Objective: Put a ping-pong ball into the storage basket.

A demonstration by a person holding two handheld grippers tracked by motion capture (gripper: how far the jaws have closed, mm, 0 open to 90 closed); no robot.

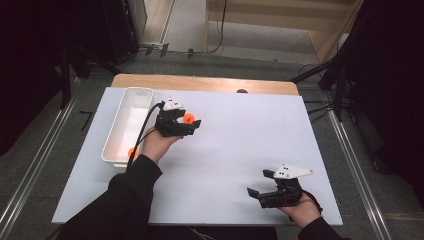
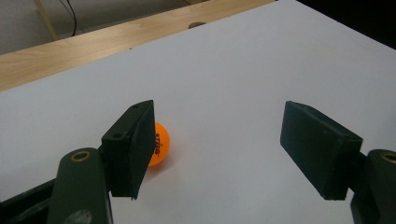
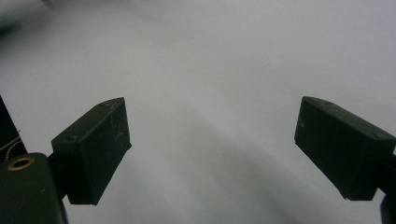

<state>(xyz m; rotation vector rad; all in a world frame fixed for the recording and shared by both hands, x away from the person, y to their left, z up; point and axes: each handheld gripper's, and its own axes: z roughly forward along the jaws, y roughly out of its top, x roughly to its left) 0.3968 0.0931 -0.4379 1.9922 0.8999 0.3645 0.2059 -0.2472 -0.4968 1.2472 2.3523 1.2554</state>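
L gripper (image 1: 192, 123) sits at about 10 o'clock on the white counter (image 1: 240, 145), just right of the white bin (image 1: 126, 125). Its fingers (image 2: 133, 144) are wide apart, gripping nothing; the orange ball (image 2: 159, 150) rests on the counter, partly behind the L finger, not pinched. 2nd orange ball (image 1: 132, 153) lies in the bin's near end. R gripper (image 1: 260, 186) at 5 o'clock, fingers (image 3: 93, 149) spread, nothing between.
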